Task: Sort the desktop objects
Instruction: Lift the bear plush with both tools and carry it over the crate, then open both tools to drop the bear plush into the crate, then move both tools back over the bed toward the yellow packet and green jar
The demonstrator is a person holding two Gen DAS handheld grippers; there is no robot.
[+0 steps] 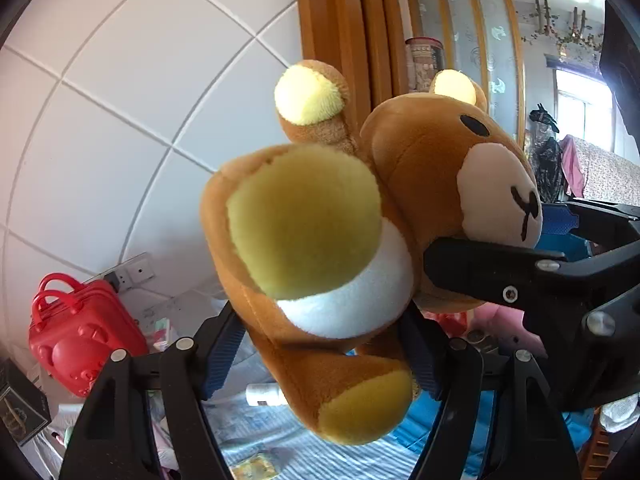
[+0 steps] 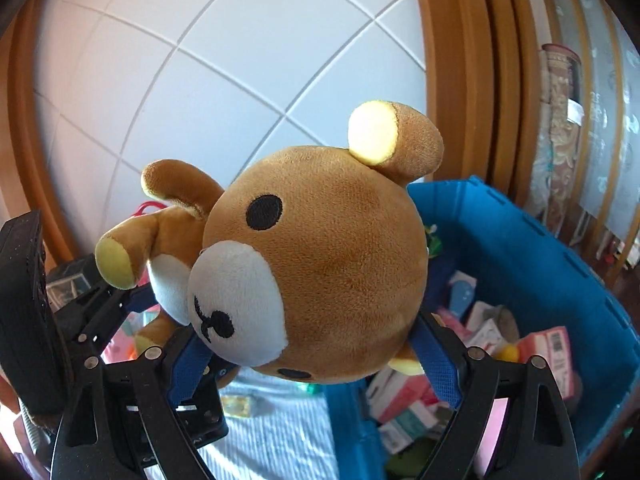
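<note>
**Bear held aloft by both tongs over a cluttered striped surface**

A blue-and-white striped cloth [image 1: 256, 424] covers the surface below; whether that is a counter or a bed cannot be told. Behind it rises a wall of large white tiles [image 1: 132, 92] with a socket plate [image 1: 134, 271] low down. A wooden door frame [image 1: 336, 28] stands to the right of the tiles, with patterned frosted glass beyond it, and farther off a bright window and a floral cloth.

No writing can be read. A barcode shows on a pink box [image 2: 554, 346] inside the blue bin [image 2: 532, 256], and the other cartons there are too blurred to make out.

The plush bear [image 1: 320, 240] hangs in the air, well above the cloth. The left tongs [image 1: 324, 352] are clamped across its body, blue pads pressed into the fur on either side, a yellow-soled foot pushed close to that camera. The right tongs [image 2: 312, 364] grip its head at the sides, the face turned toward that camera and tilted.

A red toy case [image 1: 80, 332] with handles sits at the left by the wall, a dark box [image 1: 22, 412] beside it. A white bottle [image 1: 264, 394] and a yellow packet [image 1: 254, 468] lie on the stripes under the bear. The bin stands at the right, full of cartons. The bear blocks most of the middle of both views.
</note>
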